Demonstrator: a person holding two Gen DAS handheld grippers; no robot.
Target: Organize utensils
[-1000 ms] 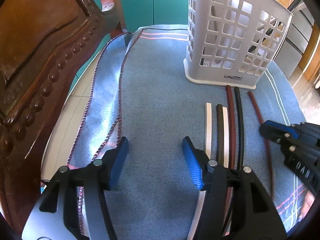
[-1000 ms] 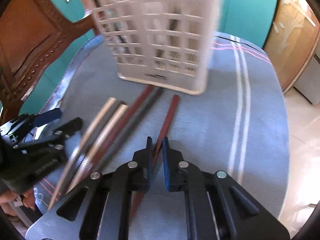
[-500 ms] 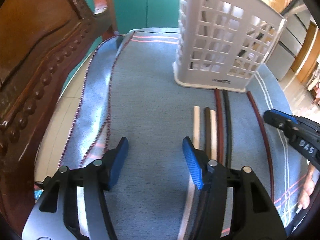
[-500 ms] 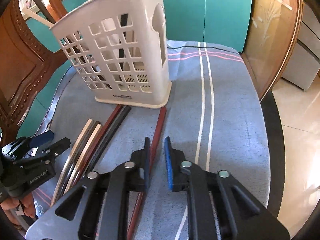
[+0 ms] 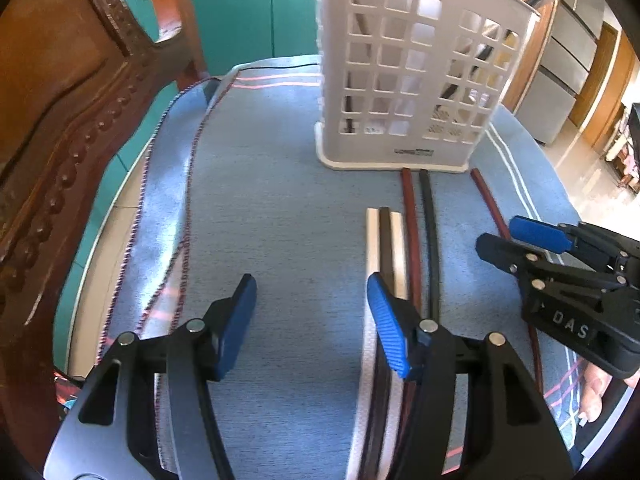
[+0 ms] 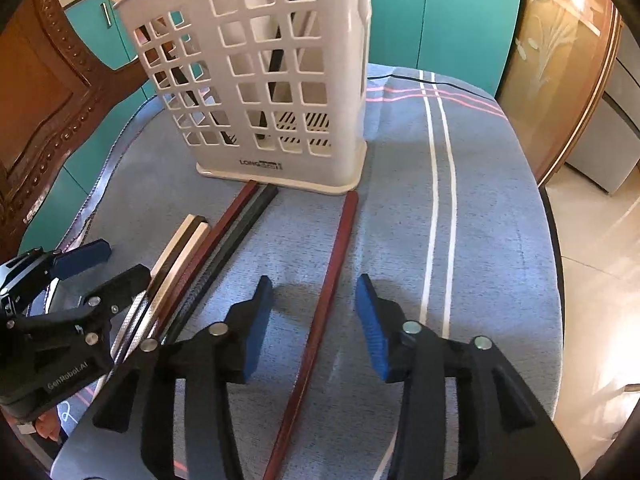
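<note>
A white lattice utensil basket (image 5: 416, 80) (image 6: 264, 80) stands on the blue cloth with a few sticks in it. Several chopsticks lie side by side in front of it: white, dark brown, red-brown and black (image 5: 404, 240) (image 6: 208, 260). One red-brown chopstick (image 6: 328, 280) (image 5: 490, 204) lies apart to the right. My right gripper (image 6: 314, 320) is open, its jaws on either side of that lone chopstick, just above it. My left gripper (image 5: 312, 316) is open and empty over bare cloth, left of the bundle.
A carved wooden chair back (image 5: 60, 120) stands close on the left. The round table's cloth (image 6: 480, 240) has white and pink stripes; its edge drops off to the right. Teal cabinets (image 6: 460, 20) are behind.
My right gripper has opened wide; it was nearly shut around the lone red-brown chopstick, which stays on the cloth. Both grippers shifted slightly relative to the basket.
</note>
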